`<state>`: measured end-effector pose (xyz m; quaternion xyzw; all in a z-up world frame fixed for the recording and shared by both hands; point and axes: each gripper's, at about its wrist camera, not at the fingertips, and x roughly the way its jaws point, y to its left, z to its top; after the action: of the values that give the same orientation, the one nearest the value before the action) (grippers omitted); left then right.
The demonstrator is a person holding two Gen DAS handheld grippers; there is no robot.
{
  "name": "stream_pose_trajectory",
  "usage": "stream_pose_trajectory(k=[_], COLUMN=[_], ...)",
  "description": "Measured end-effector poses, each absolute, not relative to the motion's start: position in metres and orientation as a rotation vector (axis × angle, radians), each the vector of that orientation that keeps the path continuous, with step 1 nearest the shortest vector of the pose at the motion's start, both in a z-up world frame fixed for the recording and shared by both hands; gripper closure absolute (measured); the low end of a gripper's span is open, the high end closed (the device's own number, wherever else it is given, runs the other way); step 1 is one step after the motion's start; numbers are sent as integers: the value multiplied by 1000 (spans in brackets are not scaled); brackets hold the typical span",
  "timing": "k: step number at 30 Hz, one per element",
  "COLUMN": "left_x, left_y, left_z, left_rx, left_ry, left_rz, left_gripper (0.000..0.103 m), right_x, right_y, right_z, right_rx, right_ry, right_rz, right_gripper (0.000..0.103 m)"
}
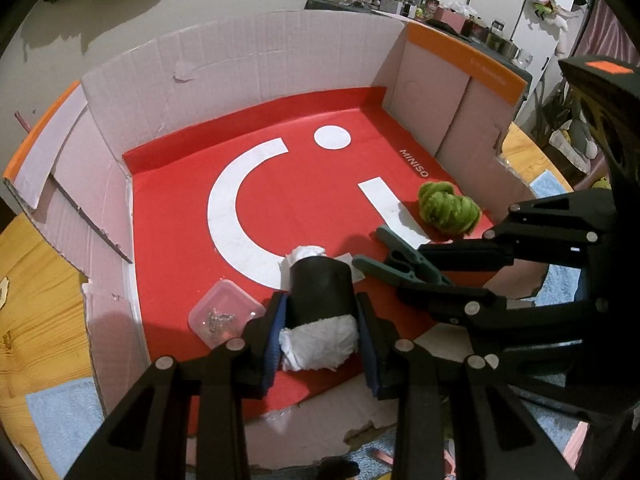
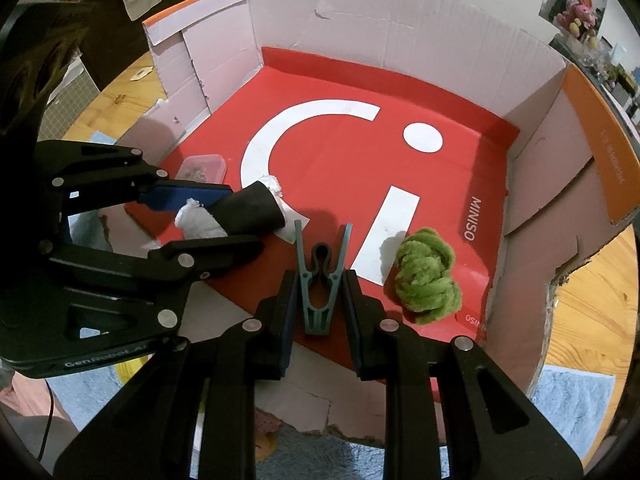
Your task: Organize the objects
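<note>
While both tools sit over the red liner [image 1: 320, 208] of the cardboard box [image 1: 240, 64], I hold each item low for placement inside. My left gripper [image 1: 320, 336] has its jaws clamped on the black roll with white cloth [image 1: 320, 292]; my right gripper [image 2: 320, 312] has its jaws closed on the teal clip [image 2: 320, 280], beside the green yarn ball [image 2: 426, 276].

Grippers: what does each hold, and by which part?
Left gripper: black tube at its white-stuffed near end. Right gripper: teal clothespin by its handle end.
</note>
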<state>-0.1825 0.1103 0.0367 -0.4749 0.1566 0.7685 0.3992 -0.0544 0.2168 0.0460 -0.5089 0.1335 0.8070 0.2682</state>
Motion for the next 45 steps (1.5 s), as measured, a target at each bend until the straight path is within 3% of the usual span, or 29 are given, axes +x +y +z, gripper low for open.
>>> stream_pose_trajectory(k=[45], left_x=[-180], left_y=[98], left_z=[49], left_rx=[-1175], left_ry=[348], left_rz=[1948], left_gripper=[66], right_x=[-57], right_y=[213], right_z=[54], right_rx=[-1347], right_ry=[314], right_rz=[2177], right_gripper=[82])
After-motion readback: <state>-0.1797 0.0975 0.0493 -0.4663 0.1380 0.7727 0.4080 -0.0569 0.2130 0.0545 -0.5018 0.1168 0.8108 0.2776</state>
